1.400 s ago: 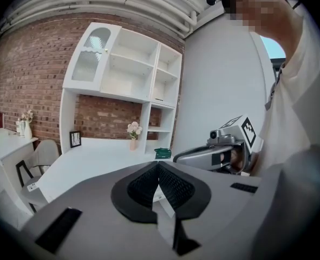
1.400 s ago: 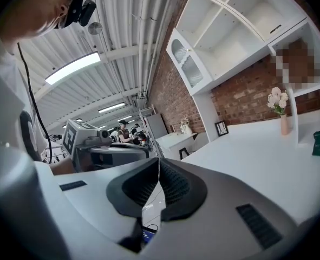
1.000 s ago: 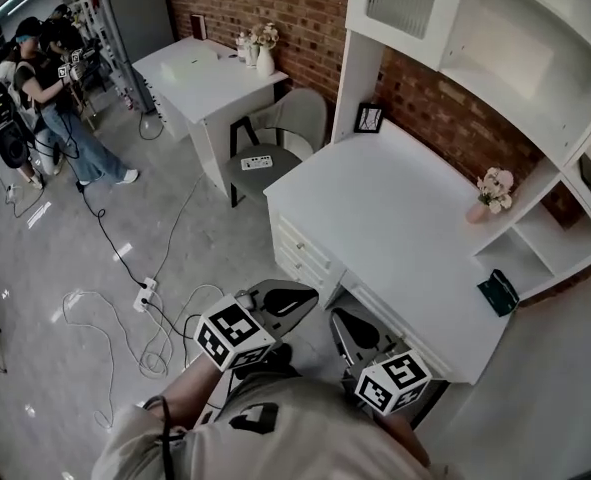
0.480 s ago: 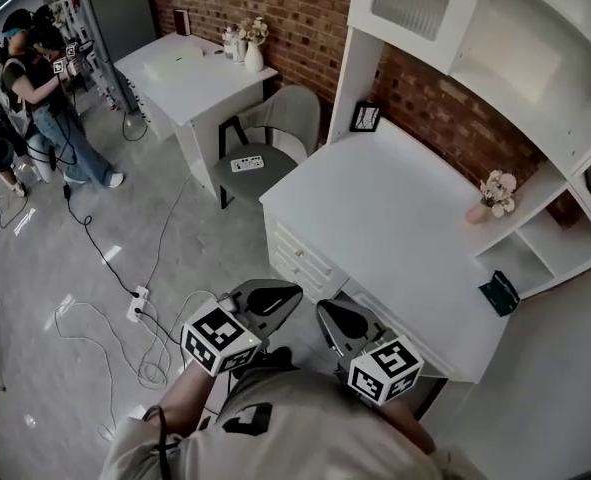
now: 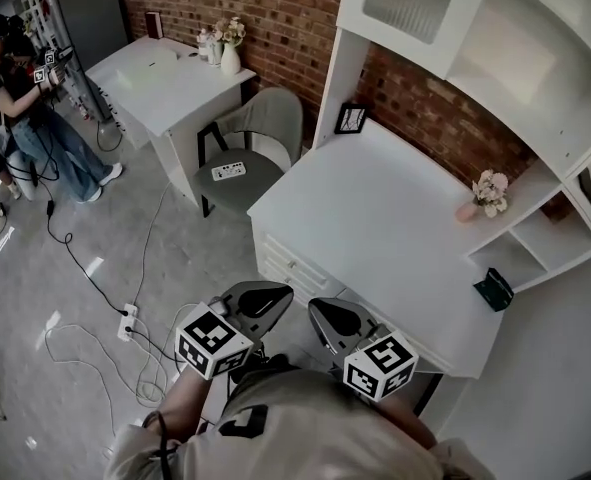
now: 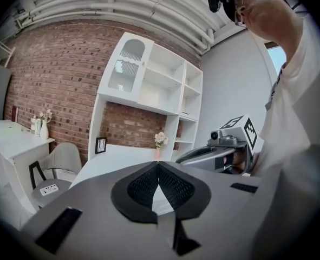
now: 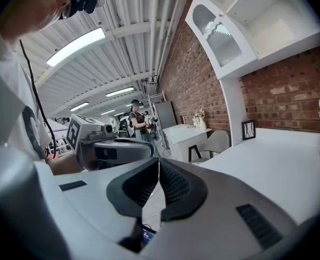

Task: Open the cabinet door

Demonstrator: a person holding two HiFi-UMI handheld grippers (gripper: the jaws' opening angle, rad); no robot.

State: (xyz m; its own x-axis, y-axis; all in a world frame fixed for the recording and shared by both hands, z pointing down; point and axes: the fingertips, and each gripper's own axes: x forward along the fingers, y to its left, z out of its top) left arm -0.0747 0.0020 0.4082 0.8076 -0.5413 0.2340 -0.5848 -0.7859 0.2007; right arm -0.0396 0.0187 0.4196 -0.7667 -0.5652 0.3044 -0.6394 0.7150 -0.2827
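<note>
Well above right claw [image 7: 158, 167], cabinet door [image 7: 220, 34], closed

White desk [image 5: 375, 228] bears a picture frame [image 5: 350, 119] and flower vase [image 5: 467, 211].

wall [image 5: 285, 8]: red brick | floor [image 5: 35, 268]: grey | furniture: white desks [image 5: 375, 228], grey chair [image 5: 265, 128] | light: ceiling strips [image 7: 76, 46]

no readable text, no legible labels
</note>
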